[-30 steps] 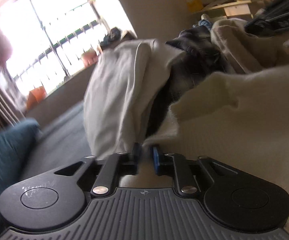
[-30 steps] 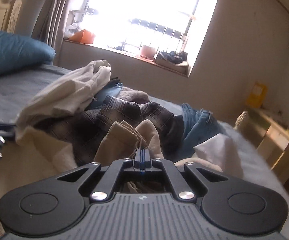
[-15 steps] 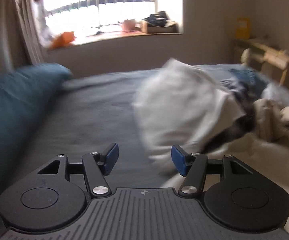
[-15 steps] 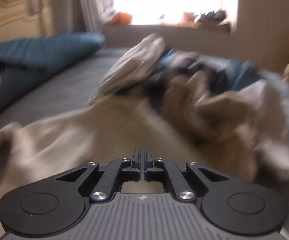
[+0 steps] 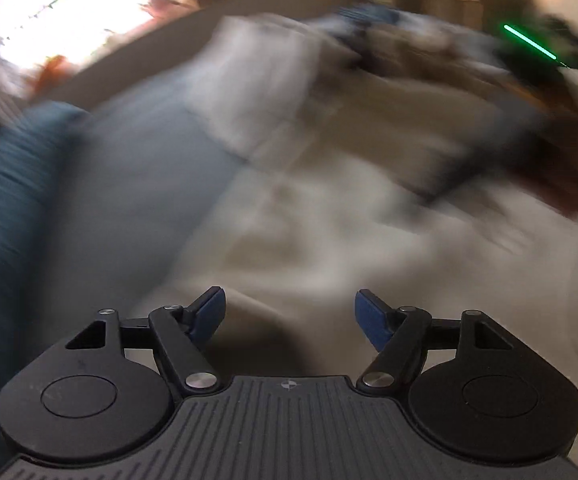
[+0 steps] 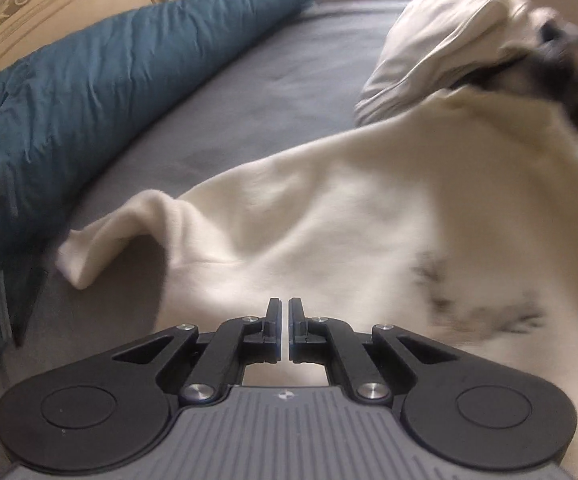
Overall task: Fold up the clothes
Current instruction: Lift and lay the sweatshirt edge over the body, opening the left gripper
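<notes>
- The left gripper [image 5: 290,314] stands released: its blue-padded jaws have just been opening and nothing lies between them. A second ago they were nearly closed at the edge of a cream fabric.
- That letting-go suggests the cloth has been dropped or laid out, so the left hand is free to seek a new hold.
- The right gripper [image 6: 283,330] is clenched, with only a thin slit between its fingers; no cloth shows in that slit, so it seems to hold nothing.
- The cream fleece garment [image 6: 369,216] now lies spread on the grey bed sheet [image 6: 257,92], one sleeve end [image 6: 89,252] reaching towards the teal quilted blanket [image 6: 89,80].
- A heap of other clothes [image 6: 469,36], pale and dark, sits beyond the garment, touching its far edge.
- The left wrist view is heavily blurred; only pale cloth over grey sheet can be made out.
- Folding proper looks not yet begun: the garment is flat but unfolded.
</notes>
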`<action>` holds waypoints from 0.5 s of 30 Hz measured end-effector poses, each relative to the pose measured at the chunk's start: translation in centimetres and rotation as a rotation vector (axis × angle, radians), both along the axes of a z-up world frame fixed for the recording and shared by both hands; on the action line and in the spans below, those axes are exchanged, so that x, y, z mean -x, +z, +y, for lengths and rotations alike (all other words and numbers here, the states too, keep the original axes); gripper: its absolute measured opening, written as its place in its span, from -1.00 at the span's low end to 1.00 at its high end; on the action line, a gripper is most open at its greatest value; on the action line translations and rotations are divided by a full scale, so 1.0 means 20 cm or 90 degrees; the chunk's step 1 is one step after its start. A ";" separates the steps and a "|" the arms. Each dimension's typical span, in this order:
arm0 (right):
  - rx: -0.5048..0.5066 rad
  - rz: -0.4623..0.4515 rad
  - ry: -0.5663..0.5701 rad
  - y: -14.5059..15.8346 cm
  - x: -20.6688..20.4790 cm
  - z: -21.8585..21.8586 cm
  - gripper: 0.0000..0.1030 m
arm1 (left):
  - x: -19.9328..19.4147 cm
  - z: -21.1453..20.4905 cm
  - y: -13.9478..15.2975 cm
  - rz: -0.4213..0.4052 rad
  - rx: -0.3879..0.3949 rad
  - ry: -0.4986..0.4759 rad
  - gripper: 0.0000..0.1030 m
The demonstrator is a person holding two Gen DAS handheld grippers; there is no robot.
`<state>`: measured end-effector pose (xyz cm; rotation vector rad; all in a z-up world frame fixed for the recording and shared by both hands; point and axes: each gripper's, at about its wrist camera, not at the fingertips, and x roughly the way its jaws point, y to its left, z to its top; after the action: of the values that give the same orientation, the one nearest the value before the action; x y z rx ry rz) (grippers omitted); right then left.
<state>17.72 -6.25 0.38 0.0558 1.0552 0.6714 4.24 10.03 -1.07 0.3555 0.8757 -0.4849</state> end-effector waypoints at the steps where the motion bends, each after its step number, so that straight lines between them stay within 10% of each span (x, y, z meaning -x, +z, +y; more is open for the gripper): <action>1: 0.009 0.004 0.006 -0.02 -0.01 0.05 -0.97 | 0.07 -0.04 -0.10 0.025 0.017 -0.010 0.38; 7: 0.155 -0.017 0.025 -0.26 -0.15 0.31 -1.00 | 0.24 -0.12 -0.51 0.161 0.054 0.020 0.38; 15: 0.132 -0.092 -0.067 -0.25 -0.45 0.38 -1.00 | 0.29 -0.10 -0.56 0.134 0.073 0.011 0.44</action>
<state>26.69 1.40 -4.65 -0.1155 0.9702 0.4616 -1.48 8.01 -12.22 0.1944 1.0485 -0.5609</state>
